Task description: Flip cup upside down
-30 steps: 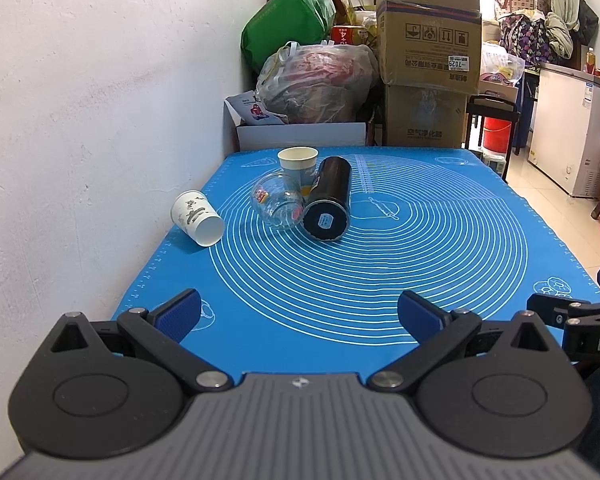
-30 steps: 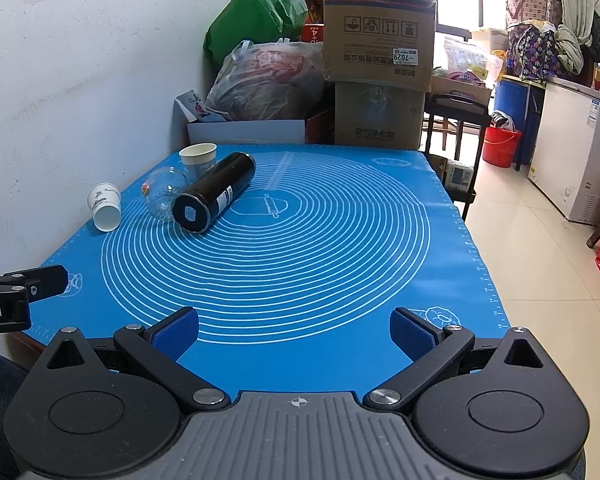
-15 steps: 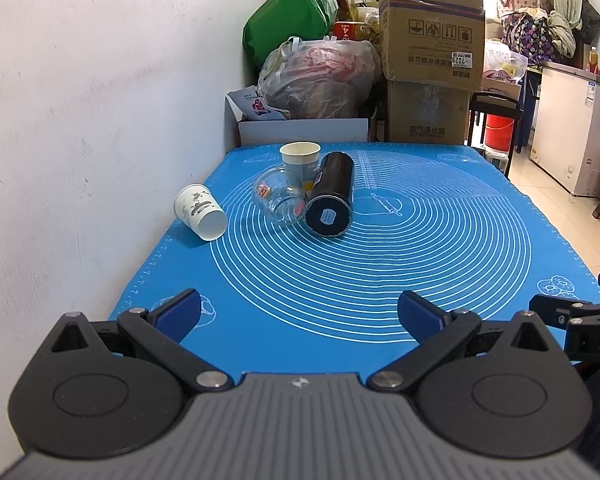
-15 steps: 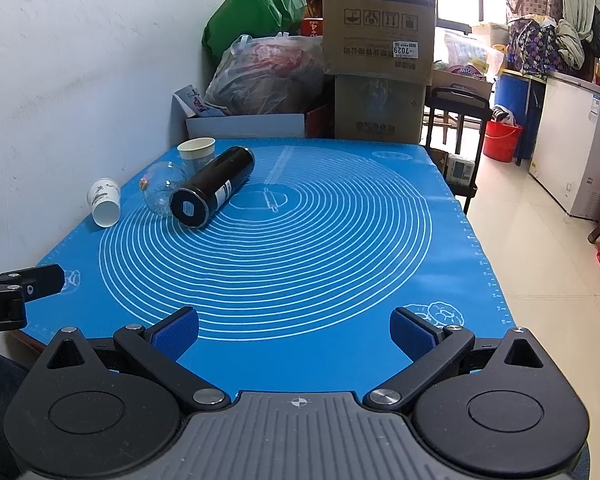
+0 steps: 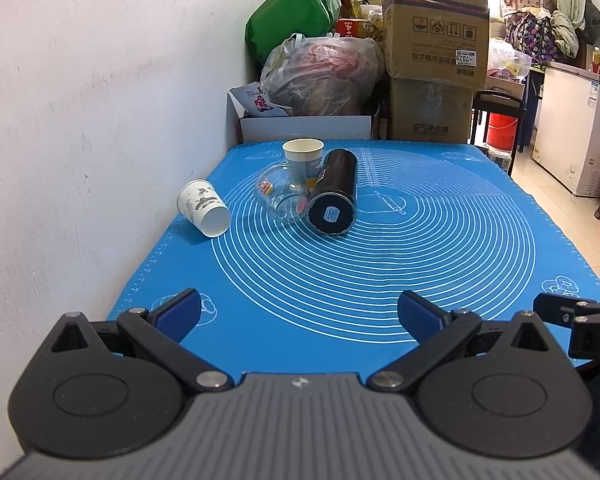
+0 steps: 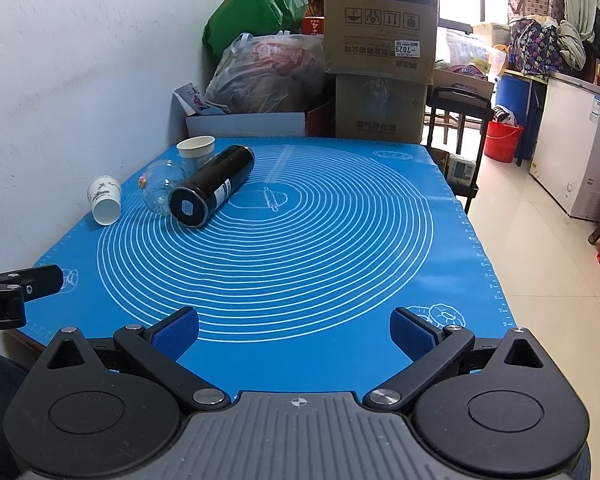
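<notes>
A white paper cup lies on its side near the wall, mouth toward me; it also shows in the right wrist view. A second paper cup stands upright at the back of the blue mat, seen too in the right wrist view. A clear glass cup and a black cylinder bottle lie on their sides beside it. My left gripper is open and empty at the mat's near edge. My right gripper is open and empty, to the right of it.
A white wall runs along the mat's left edge. Cardboard boxes, a plastic bag and a white box stand behind the table. The table's right edge drops to a tiled floor.
Both grippers have moved slightly forward and tilted, so the cups and bottle sit a little lower in view. Both jaws stay open. Nothing on the mat has moved.
</notes>
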Tool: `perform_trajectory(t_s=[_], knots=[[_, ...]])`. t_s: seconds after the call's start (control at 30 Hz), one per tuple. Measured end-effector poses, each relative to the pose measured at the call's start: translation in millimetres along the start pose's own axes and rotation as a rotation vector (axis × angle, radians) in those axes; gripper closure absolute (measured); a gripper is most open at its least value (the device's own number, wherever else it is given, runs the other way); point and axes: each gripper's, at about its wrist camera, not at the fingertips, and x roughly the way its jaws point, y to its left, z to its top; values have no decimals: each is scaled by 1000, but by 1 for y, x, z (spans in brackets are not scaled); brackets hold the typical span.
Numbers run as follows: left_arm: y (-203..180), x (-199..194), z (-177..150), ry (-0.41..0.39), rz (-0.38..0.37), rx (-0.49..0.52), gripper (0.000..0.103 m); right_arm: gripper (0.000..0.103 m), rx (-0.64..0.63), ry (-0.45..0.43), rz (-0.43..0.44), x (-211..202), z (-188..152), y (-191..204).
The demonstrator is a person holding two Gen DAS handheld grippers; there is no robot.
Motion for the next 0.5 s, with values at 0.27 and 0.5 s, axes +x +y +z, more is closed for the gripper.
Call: perform_trajectory(t_s=[0.27,0.5], knots=[[2,7,-2,11,1,-1,0,0,-5,10,0,2,2,0],[0,11,-1,19,2,2,0,0,-3,18,-2,6,4,0]])
